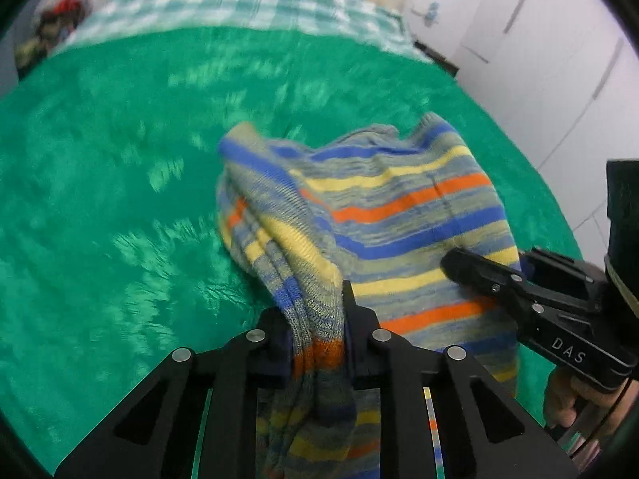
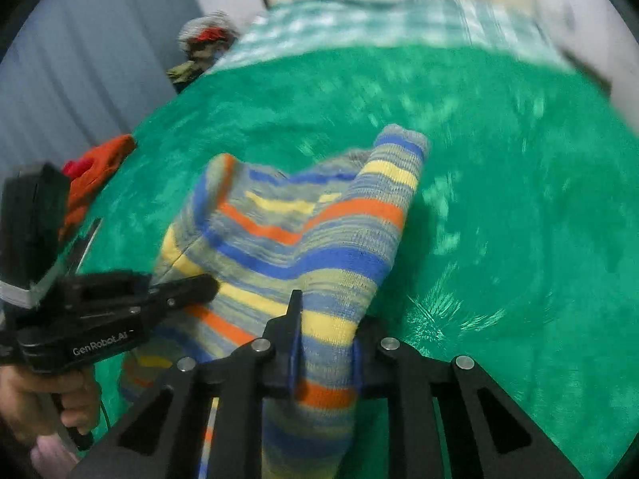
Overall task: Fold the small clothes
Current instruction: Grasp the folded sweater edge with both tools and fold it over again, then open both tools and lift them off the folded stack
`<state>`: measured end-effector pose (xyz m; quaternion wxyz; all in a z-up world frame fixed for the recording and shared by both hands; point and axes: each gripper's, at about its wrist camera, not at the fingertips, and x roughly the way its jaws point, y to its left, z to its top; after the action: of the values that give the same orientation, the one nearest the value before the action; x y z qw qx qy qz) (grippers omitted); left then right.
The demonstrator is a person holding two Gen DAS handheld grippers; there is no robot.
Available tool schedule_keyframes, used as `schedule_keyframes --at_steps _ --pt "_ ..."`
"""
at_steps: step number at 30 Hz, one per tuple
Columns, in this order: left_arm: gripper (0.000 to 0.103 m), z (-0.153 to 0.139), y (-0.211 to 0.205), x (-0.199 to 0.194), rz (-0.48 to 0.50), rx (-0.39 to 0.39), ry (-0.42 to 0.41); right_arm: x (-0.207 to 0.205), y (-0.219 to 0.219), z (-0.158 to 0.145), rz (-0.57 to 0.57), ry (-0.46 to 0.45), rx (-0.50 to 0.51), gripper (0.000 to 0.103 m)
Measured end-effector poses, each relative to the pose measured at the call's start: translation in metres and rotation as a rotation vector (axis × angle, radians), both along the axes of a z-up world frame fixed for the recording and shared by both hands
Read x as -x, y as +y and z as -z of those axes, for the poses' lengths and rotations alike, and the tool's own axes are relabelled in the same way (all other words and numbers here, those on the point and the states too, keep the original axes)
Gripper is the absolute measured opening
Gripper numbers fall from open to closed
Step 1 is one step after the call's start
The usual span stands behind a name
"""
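- Both grippers are clenched on one striped knit: the left gripper (image 1: 315,343) pinches a bunched edge between its pads, and the right gripper (image 2: 323,363) pinches another edge the same way.
- Ahead of both grippers, the knit (image 1: 383,207) drapes over the green blanket (image 1: 100,159), its far part slumped and creased.
- It looks soft, light and limp, so it should sag wherever it is unsupported; the ribbing seems grippy rather than slick.
- Corners or hems are probably the best holds, though blur hides exactly which edge each gripper has.
- An orange garment (image 2: 100,167) lies far left of the right gripper.
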<state>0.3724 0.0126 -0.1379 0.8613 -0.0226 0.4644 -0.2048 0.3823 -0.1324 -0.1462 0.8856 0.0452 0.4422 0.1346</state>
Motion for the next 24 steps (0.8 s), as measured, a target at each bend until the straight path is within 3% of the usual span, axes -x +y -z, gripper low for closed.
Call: schedule_keyframes --at_steps 4,9,10,11,12,13,14,16,17,20,24 --pt "0.018 -0.038 0.010 0.016 0.011 0.008 -0.056 0.020 0.000 -0.039 -0.004 -0.067 -0.034 0.020" --pt "0.024 -0.040 0.006 0.009 0.009 -0.017 -0.055 0.020 -0.009 -0.052 0.019 -0.040 -0.074 0.019" --pt "0.034 -0.032 0.005 0.005 0.000 -0.038 -0.044 0.018 -0.012 -0.047 0.028 -0.027 -0.079 0.020" --pt "0.054 -0.025 0.002 0.004 -0.006 -0.060 -0.040 0.015 -0.016 -0.038 0.041 0.006 -0.076 0.022" --pt "0.066 -0.018 0.003 0.002 -0.017 -0.093 -0.037 0.012 -0.020 -0.029 0.067 0.039 -0.071 0.025" --pt "0.076 -0.011 0.005 0.006 -0.038 -0.141 -0.047 0.014 -0.026 -0.024 0.098 0.060 -0.063 0.038" --pt "0.076 -0.011 0.006 0.009 -0.049 -0.165 -0.056 0.016 -0.033 -0.020 0.123 0.074 -0.052 0.056" --pt "0.083 -0.013 0.008 0.024 -0.057 -0.205 -0.070 0.029 -0.043 -0.018 0.150 0.077 -0.004 0.073" --pt "0.091 -0.016 0.009 0.035 -0.066 -0.221 -0.080 0.034 -0.045 -0.019 0.156 0.077 0.018 0.078" --pt "0.098 -0.035 0.009 0.072 -0.094 -0.254 -0.145 0.063 -0.050 -0.032 0.167 0.074 0.091 0.095" --pt "0.100 -0.068 0.002 0.118 -0.162 -0.300 -0.210 0.110 -0.052 -0.062 0.171 0.042 0.141 0.102"
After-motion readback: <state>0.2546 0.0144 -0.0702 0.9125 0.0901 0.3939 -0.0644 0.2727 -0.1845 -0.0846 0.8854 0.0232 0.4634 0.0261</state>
